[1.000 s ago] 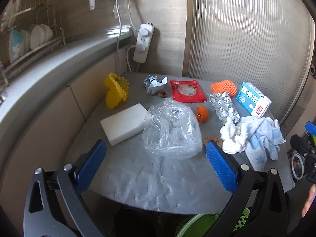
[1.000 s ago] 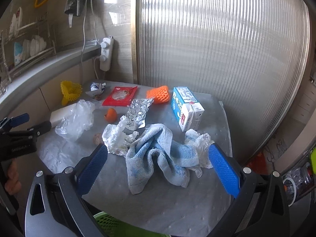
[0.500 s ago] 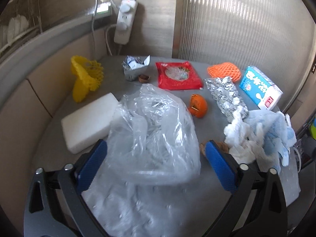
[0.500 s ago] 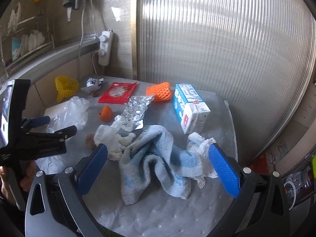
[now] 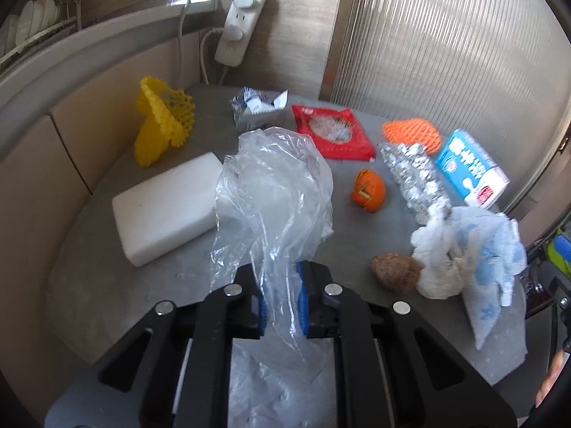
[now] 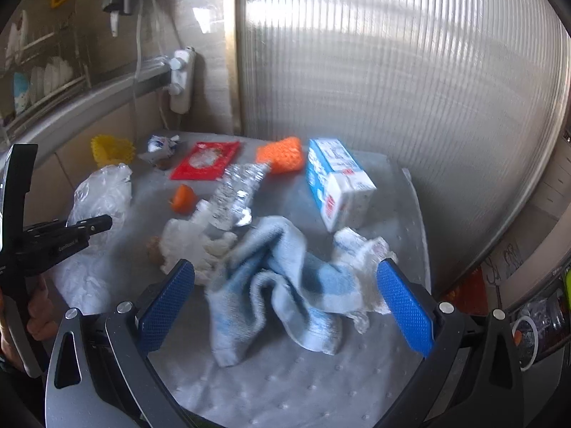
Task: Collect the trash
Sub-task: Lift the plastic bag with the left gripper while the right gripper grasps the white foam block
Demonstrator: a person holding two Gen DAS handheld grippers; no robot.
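My left gripper (image 5: 282, 299) is shut on a crumpled clear plastic bag (image 5: 274, 192), its blue pads pinching the film at the near end. The same bag (image 6: 101, 192) and the left gripper (image 6: 96, 224) show at the left of the right wrist view. My right gripper (image 6: 285, 303) stands open above a blue and white towel (image 6: 282, 278), nothing between its pads. Around it on the grey mat (image 6: 285, 385) lie white crumpled tissue (image 6: 192, 246), crushed foil (image 5: 414, 174), an orange peel (image 5: 369, 190), a milk carton (image 6: 337, 182), a red wrapper (image 5: 332, 132) and orange foam net (image 5: 410, 133).
A white foam block (image 5: 167, 203), yellow net (image 5: 160, 121) and small crumpled carton (image 5: 255, 108) lie at the left and back. A brown lump (image 5: 394, 271) sits by the tissue. A ribbed panel (image 6: 392, 71) bounds the right, a power strip (image 5: 239, 25) hangs behind. A hand (image 6: 35, 314) grips the left tool.
My left gripper moved forward and down over the plastic bag and went from wide open to shut on it. The right gripper edged closer to the towel and stays open.
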